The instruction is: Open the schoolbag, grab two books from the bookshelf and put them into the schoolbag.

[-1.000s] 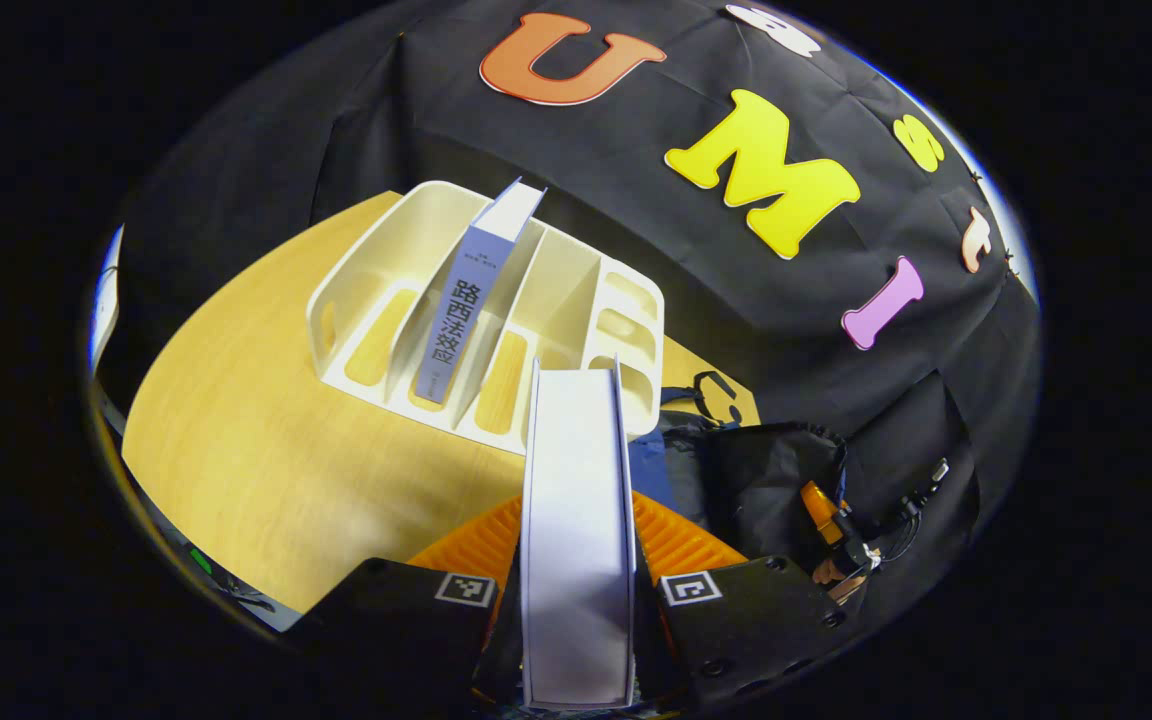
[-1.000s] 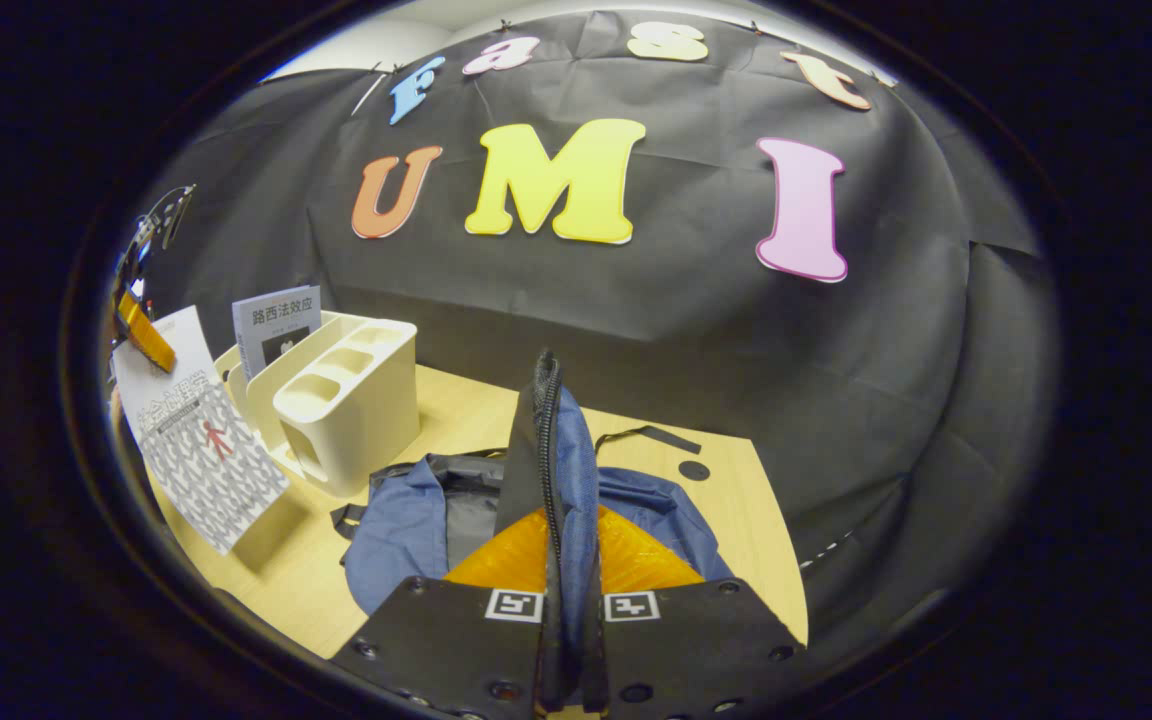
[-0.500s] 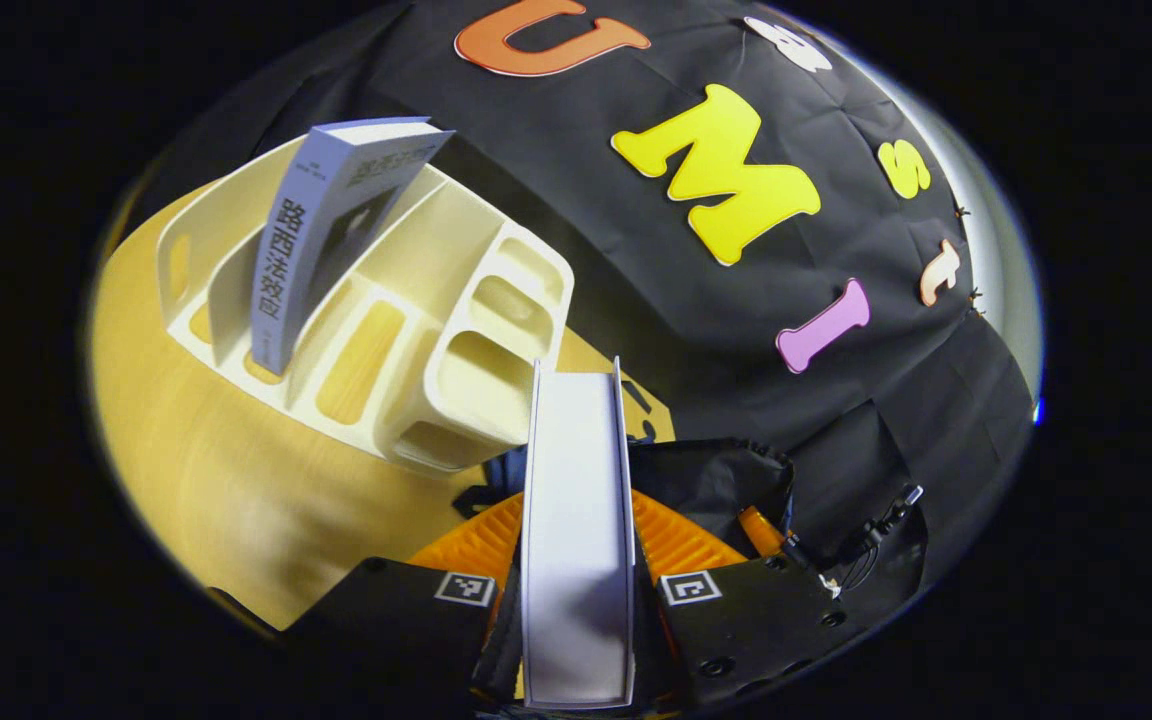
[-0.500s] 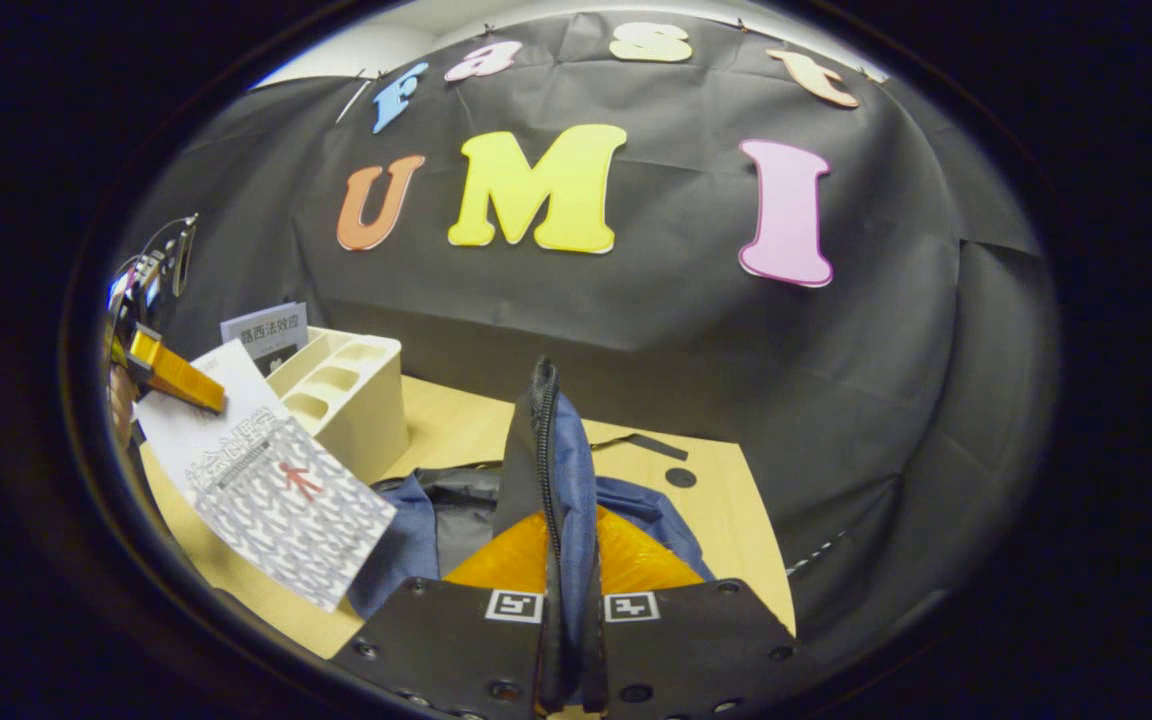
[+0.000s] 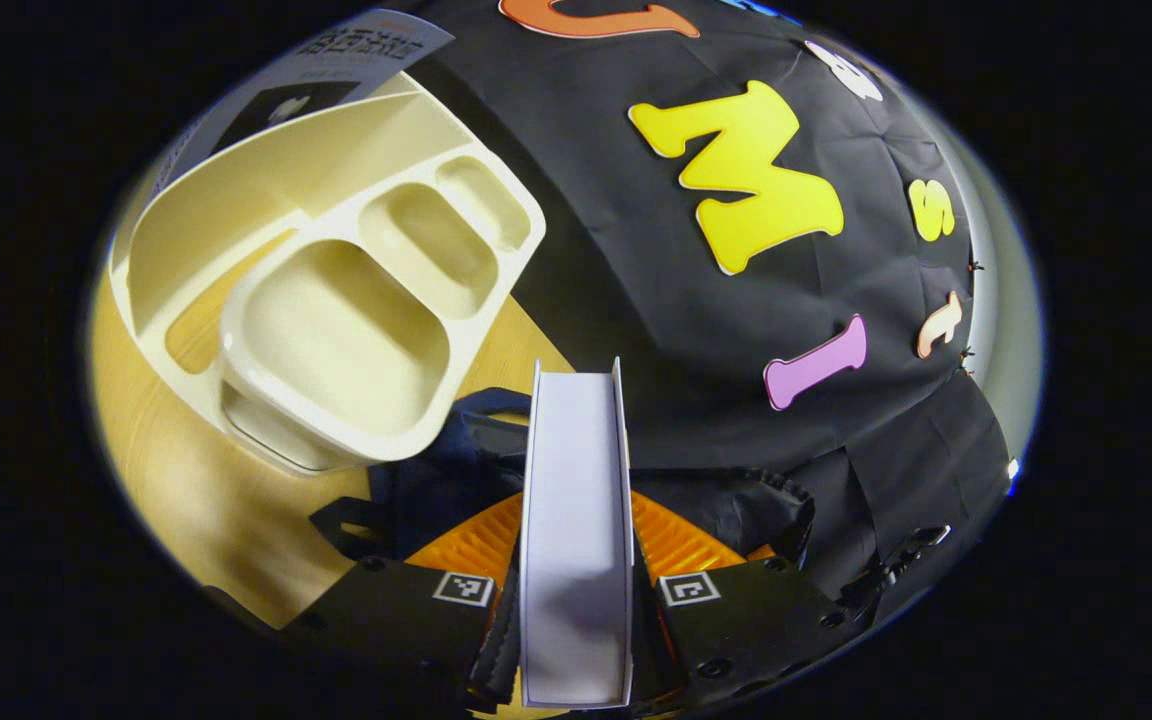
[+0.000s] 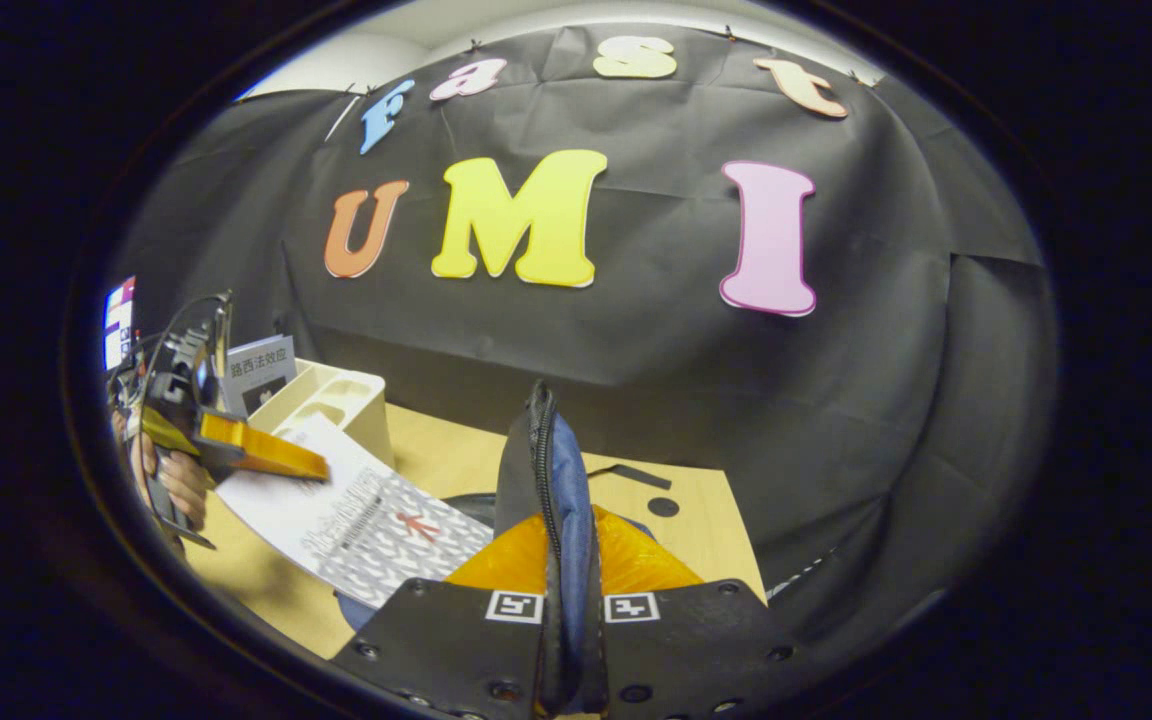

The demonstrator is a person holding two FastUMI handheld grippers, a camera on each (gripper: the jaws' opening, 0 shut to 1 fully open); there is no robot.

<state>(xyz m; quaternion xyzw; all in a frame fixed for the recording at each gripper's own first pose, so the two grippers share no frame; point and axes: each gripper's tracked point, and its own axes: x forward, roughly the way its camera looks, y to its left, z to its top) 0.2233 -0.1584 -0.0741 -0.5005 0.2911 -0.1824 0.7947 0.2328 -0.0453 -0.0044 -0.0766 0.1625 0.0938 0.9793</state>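
My left gripper (image 5: 576, 505) is shut on a white-edged book (image 5: 576, 440), held edge-on over the dark schoolbag (image 5: 436, 480). In the right gripper view that book (image 6: 366, 515), with a grey patterned cover, lies almost flat above the bag's mouth, with the left gripper (image 6: 321, 468) clamped on its corner. My right gripper (image 6: 564, 520) is shut on the blue schoolbag's zippered flap (image 6: 546, 440) and holds it upright. A second book (image 6: 261, 365) stands in the cream bookshelf (image 6: 336, 400); in the left gripper view this book (image 5: 336, 60) and the bookshelf (image 5: 336, 280) are at upper left.
The wooden table (image 6: 696, 520) carries the shelf at the left and the bag in the middle. A hand (image 6: 171, 480) holds the left gripper at the far left. Black cloth closes the back.
The left gripper has carried its book away from the shelf to over the schoolbag and tilted it nearly flat. The right gripper keeps the flap raised.
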